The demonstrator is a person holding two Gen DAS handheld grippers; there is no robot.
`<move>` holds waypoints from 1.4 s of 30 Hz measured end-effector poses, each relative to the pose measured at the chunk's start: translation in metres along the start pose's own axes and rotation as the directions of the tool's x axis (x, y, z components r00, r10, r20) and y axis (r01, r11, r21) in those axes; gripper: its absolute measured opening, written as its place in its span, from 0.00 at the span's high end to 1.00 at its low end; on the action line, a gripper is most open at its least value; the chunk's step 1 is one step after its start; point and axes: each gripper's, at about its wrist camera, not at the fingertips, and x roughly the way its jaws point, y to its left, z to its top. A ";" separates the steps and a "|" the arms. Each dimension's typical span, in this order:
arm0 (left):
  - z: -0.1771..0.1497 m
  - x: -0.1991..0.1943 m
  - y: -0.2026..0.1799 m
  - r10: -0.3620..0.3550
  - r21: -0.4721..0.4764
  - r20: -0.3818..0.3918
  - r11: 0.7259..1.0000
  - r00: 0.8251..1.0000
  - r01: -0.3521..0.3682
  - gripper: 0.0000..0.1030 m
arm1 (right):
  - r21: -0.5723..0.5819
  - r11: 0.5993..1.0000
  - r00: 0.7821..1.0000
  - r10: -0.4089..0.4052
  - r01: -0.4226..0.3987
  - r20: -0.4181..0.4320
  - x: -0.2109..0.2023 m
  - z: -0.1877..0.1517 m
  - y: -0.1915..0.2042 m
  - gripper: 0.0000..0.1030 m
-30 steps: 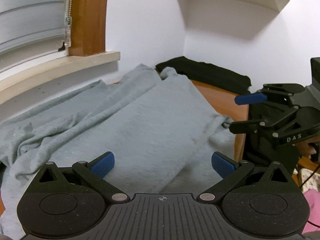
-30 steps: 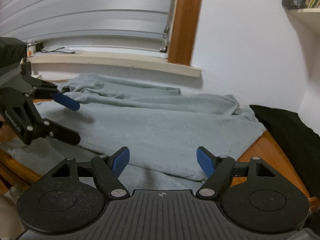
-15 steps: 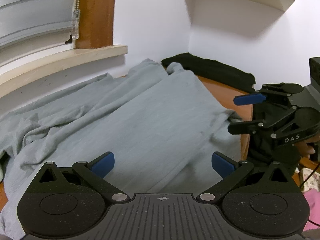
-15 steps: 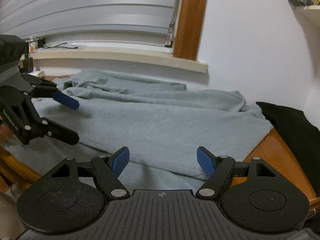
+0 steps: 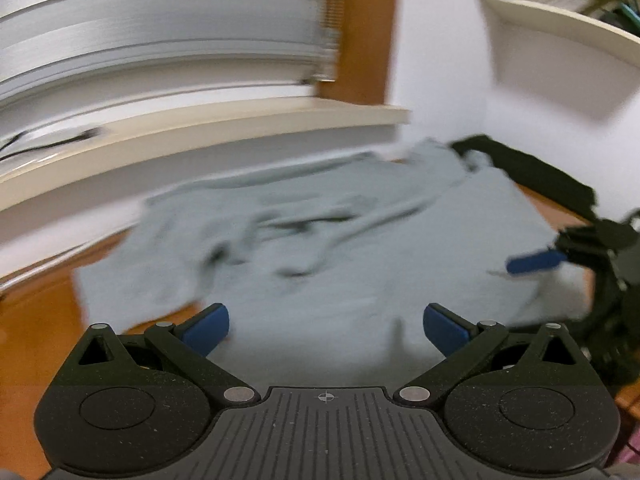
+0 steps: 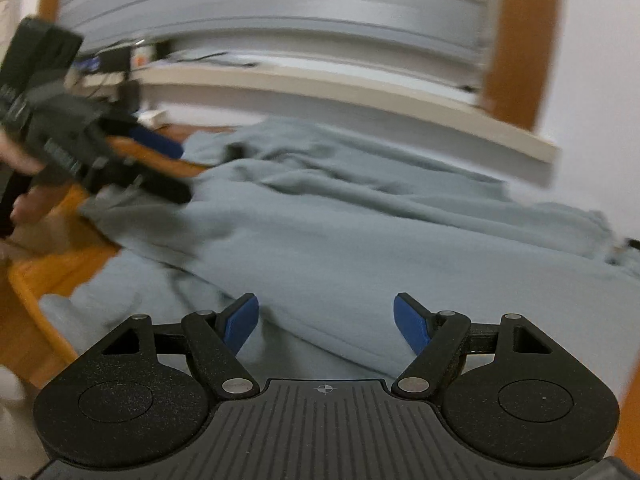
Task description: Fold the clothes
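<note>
Room: windowsill [image 5: 200, 120], wooden counter [image 5: 36, 320].
Garment: grey top [image 5: 340, 280] spread flat for folding.
Fingers: left gripper [image 5: 326, 326] and right gripper [image 6: 326, 322] wide apart, empty, poised over its near hem.

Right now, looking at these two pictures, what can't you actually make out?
- Grey garment: motion blur in the left wrist view smears its folds; what kind of garment is unclear.
- Its near edge: hidden behind the right gripper in the right wrist view.
- Shelf: cut off by the frame's top; its contents are blurred.
- Windowsill clutter: too blurred to identify.
</note>
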 end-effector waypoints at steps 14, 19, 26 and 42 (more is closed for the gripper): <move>-0.010 -0.011 0.027 0.053 -0.056 0.016 0.997 0.998 -0.052 0.00 | -0.002 0.971 0.971 0.239 -0.239 0.015 0.038 0.028 0.024 0.90; 0.004 -0.006 0.015 0.058 -0.049 0.055 0.997 0.997 -0.055 0.00 | 0.069 0.983 0.975 0.158 -0.171 0.158 0.020 0.027 -0.008 0.95; 0.030 0.029 -0.019 0.013 -0.003 0.038 1.000 0.999 -0.013 0.00 | 0.178 0.979 0.952 -0.150 0.104 0.268 -0.032 0.013 -0.109 0.96; 0.060 0.144 -0.107 -0.005 0.074 -0.076 0.997 0.997 0.011 0.00 | 0.396 0.686 0.744 -0.668 0.610 0.011 -0.116 -0.103 -0.297 0.62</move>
